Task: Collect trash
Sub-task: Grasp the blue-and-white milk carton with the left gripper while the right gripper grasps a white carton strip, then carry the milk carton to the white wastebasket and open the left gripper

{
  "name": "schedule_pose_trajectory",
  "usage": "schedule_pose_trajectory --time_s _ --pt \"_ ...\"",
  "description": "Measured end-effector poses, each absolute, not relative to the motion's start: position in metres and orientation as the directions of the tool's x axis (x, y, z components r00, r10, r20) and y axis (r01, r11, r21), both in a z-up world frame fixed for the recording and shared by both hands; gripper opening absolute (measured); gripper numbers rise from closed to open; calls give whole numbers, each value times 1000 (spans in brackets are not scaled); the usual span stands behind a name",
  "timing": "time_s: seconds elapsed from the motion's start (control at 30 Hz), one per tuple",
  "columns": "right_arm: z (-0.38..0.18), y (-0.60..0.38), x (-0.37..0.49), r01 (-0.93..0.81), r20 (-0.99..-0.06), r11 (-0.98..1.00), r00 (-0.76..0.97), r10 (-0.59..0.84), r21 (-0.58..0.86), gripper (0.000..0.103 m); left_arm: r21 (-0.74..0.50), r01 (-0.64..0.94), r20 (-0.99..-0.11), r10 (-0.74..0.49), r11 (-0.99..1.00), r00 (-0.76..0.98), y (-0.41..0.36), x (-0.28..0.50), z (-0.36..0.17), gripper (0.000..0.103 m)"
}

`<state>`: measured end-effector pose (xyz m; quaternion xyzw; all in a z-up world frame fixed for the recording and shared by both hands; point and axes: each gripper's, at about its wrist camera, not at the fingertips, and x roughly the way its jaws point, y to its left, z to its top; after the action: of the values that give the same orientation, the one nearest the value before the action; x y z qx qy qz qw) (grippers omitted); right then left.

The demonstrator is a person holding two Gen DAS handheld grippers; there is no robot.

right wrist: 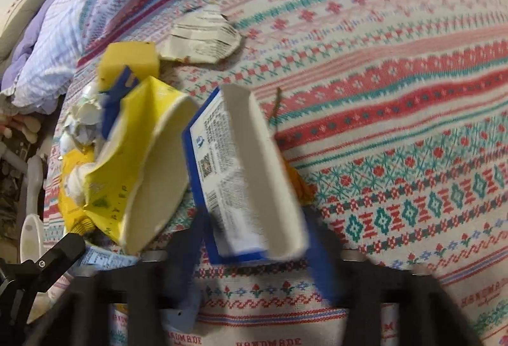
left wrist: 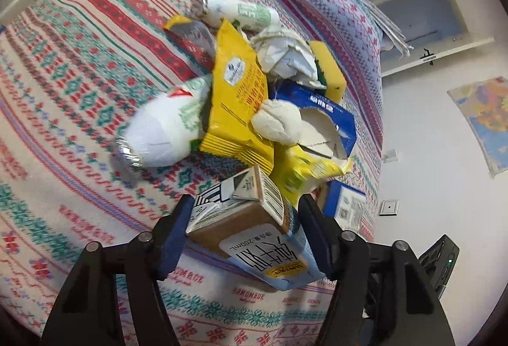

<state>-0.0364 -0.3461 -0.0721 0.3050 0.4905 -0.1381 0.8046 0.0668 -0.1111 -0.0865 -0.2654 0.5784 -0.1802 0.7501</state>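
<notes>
A pile of trash lies on the patterned bedspread point(left wrist: 79, 76): a yellow snack bag point(left wrist: 238, 98), white plastic-wrapped packs point(left wrist: 158, 136), crumpled paper point(left wrist: 285, 53), a yellow sponge point(left wrist: 328, 72) and a torn blue box point(left wrist: 320, 117). My left gripper point(left wrist: 244, 225) is shut on a brown and blue milk carton point(left wrist: 254, 228) just in front of the pile. In the right wrist view, a blue and white box point(right wrist: 244, 174) stands tilted between the blurred blue fingers point(right wrist: 317, 250) of my right gripper point(right wrist: 254, 247), which looks shut on it. A torn yellow carton point(right wrist: 143, 155) leans beside it.
A torn printed paper scrap point(right wrist: 203, 37) and a small twig point(right wrist: 276, 104) lie apart on the bedspread point(right wrist: 397, 91). A pillow point(right wrist: 50, 53) sits at the far left. The left gripper's black body point(right wrist: 57, 254) shows at lower left. A white wall with a map point(left wrist: 482, 123) lies beyond the bed edge.
</notes>
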Motion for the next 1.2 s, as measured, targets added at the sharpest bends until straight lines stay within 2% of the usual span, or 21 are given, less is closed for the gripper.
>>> schedule_pose_trajectory --time_s 0.07,0.17,0.57,0.77,0.97,1.2 --pt "-66 -345 -38 500 -860 782 504 86 371 32 -598 -23 -772 -569 801 284 -110 63 -78 65" --pt "-58 -343 -39 469 -837 789 538 101 397 23 -585 5 -768 -556 811 317 -102 61 -67 63" --pt "-23 -323 -45 374 -774 857 632 46 356 22 -526 73 -748 -502 847 435 -33 48 -35 59" --pt "-20 -301 -40 304 -748 890 661 60 340 22 -511 47 -733 -464 858 497 8 62 -16 59" --pt "-10 -267 -33 198 -706 929 703 87 313 22 -441 -78 -744 -315 894 590 97 100 14 59" --pt "-5 -234 -26 115 -657 934 740 147 339 22 -284 -305 -787 -40 909 615 208 162 19 59"
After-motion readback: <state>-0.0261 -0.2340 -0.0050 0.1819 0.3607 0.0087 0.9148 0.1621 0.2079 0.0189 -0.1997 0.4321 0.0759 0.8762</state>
